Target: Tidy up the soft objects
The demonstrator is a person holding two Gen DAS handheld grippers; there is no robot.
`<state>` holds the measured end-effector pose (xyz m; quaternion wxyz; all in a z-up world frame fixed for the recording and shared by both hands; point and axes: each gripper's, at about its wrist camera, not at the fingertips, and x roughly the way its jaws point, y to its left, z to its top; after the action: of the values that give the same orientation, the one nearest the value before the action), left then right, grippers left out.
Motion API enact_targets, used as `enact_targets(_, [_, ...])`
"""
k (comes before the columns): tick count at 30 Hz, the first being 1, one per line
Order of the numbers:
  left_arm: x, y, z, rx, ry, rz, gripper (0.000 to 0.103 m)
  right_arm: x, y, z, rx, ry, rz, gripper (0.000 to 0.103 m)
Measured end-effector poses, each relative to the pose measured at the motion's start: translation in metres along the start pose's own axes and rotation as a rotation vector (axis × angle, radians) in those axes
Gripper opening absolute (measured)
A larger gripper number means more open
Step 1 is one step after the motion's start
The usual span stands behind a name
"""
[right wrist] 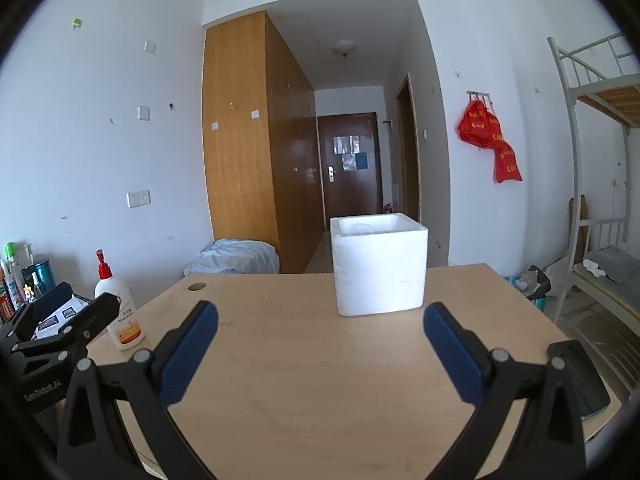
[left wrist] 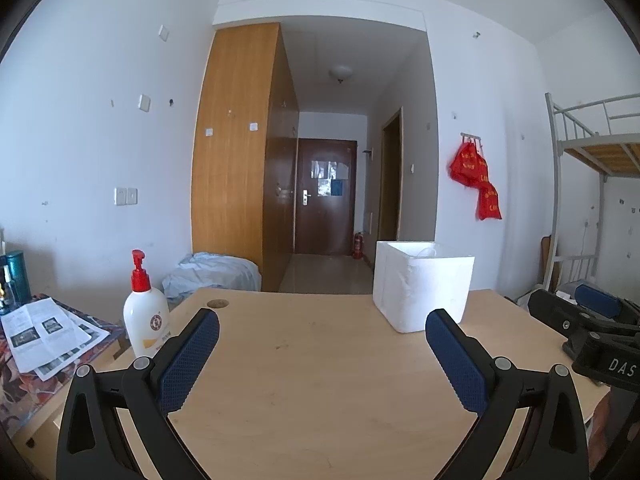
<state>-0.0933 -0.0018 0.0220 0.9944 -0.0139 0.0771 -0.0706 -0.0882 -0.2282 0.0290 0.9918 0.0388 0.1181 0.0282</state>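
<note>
Two tongs, left tongs [left wrist: 322,330] and right tongs [right wrist: 321,322], both gape wide and empty over one bench [left wrist: 312,376]. One white foam box [right wrist: 379,264] sits centre frame, one lotion bottle [left wrist: 145,308] at left. Only the left view shows newspapers [left wrist: 48,330].

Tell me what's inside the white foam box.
The foam box is open-topped. Only its upper inner walls show, plus something pale and rounded near the rim; I cannot identify it. The front wall hides the bottom.

both wrist views look level across the table [left wrist: 320,360], sharing the foam box [right wrist: 378,268]
</note>
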Motion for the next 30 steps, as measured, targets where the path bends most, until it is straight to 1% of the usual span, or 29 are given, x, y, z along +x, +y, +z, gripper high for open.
enact_targets(15, [0.0003,-0.0006,-0.0018,-0.002,0.009,-0.004,0.103,-0.0015,0.0,-0.0007,-0.008,-0.001,0.001,0.103])
enact_targets(30, [-0.0002,-0.0029,-0.002,0.014,0.007,0.02,0.103,-0.0034,-0.0009,-0.0007,-0.014,-0.004,-0.008,0.103])
